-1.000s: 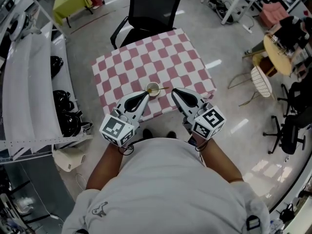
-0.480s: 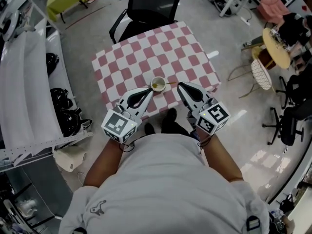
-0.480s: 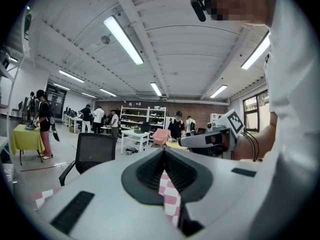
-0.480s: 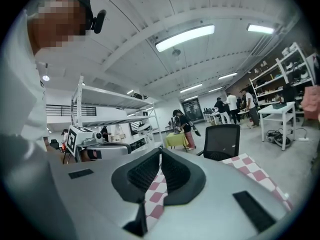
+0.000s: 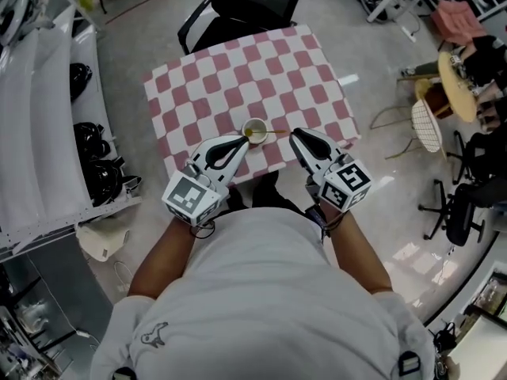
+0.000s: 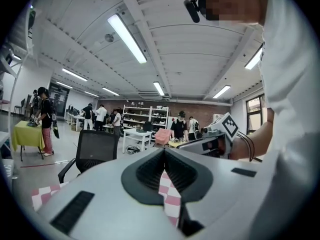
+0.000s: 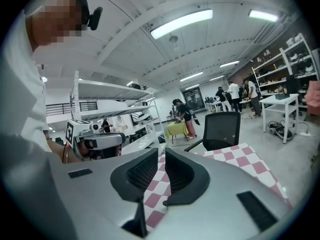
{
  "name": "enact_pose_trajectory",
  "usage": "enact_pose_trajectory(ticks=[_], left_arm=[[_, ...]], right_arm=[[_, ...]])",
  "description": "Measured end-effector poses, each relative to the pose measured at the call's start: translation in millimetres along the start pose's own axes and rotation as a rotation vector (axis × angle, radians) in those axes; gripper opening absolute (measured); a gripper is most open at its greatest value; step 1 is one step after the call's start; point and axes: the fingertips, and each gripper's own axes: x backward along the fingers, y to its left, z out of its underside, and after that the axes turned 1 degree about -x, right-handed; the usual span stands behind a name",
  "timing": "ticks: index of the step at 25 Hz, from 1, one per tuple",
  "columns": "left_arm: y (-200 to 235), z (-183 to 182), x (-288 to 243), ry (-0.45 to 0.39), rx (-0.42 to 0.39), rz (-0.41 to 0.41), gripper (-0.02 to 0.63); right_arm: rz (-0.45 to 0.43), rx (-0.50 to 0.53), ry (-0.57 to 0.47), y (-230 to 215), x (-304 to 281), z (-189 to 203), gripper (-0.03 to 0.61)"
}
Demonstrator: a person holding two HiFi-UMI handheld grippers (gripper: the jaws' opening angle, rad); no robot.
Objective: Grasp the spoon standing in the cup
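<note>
two grippers poised over the near edge of the desk (image 5: 238,77), nothing grasped yet.
the desk is square under a smooth pink-and-white checked cloth and carries a small pale round cup (image 5: 254,129) close to the middle of its near edge. the left gripper (image 5: 243,139) hangs just beside the cup on its left, fingers closed tip to tip on nothing. the right gripper (image 5: 295,134) sits near the cup on its right, fingers a narrow slit apart and empty. the thin spoon (image 5: 275,133) leans out of the cup, its long axis running along the near edge with the handle end toward the right gripper, which looks the better placed to take it.
</note>
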Motion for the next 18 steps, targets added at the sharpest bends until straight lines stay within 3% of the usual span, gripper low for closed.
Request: enact_pose_trajectory(ticks=[18], left_arm=[[37.1,83.0,-52.4,0.149,0.114,-0.070,0.012]], right_arm=[[-0.014,-0.125,0.149,-81.3,-33.3,68.9,0.079]])
